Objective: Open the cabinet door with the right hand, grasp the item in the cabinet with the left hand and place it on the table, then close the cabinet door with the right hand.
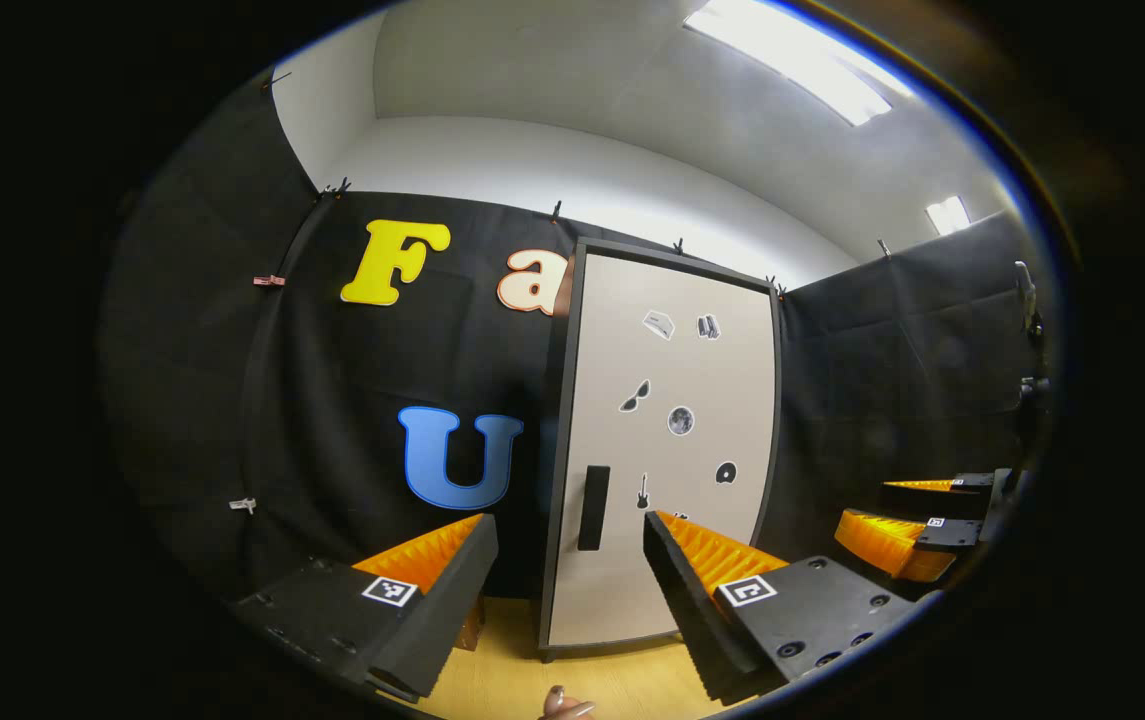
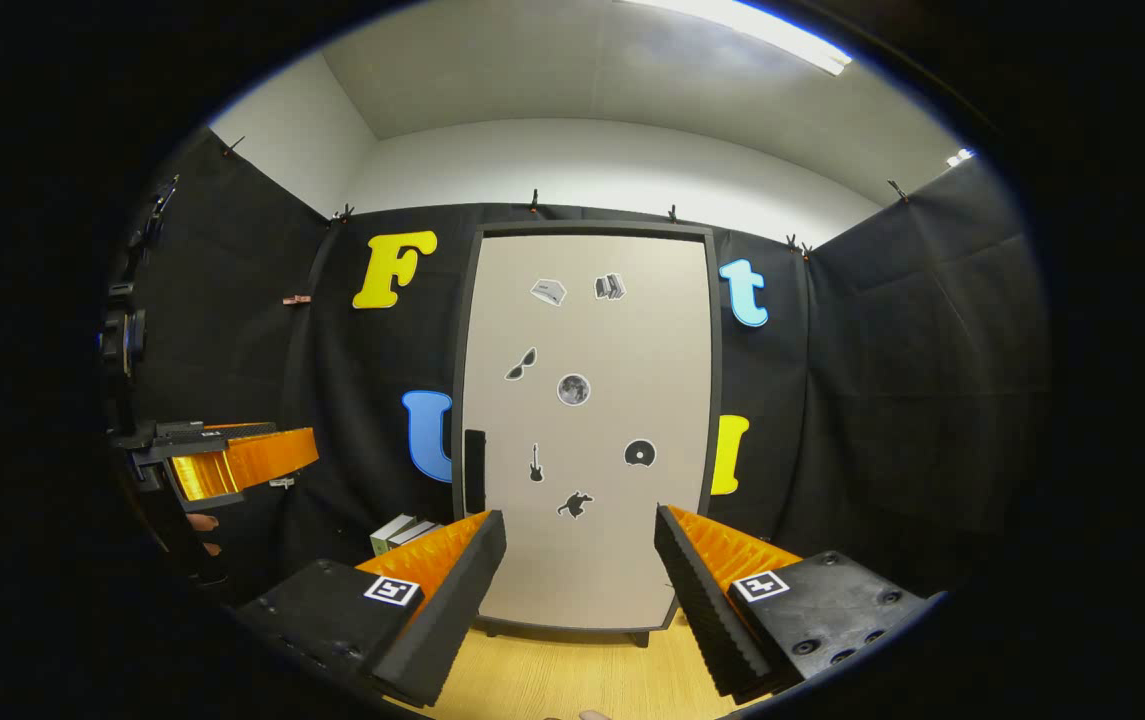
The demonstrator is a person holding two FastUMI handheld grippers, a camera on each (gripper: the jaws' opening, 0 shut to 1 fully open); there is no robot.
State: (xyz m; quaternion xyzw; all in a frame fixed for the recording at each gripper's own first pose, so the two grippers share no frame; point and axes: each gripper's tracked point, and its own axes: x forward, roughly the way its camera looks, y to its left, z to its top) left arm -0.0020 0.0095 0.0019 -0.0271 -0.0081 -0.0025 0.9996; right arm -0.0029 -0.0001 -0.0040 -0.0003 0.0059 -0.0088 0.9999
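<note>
Both grippers spread wide, nothing between fingers: left gripper (image 1: 570,590), right gripper (image 2: 580,590), both held off the wooden table (image 2: 572,675). 1 cabinet (image 2: 587,430) stands on table at back, its 1 door shut, dark handle (image 2: 474,470) at door's left edge, 7 small stickers on front. Item inside hidden by door. 2 small boxes (image 2: 400,532) lie left of cabinet.

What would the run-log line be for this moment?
stage: before opening | cabinet door: closed, handle untouched | right gripper: open, facing door, apart | left gripper: open, empty | table: wooden
</note>
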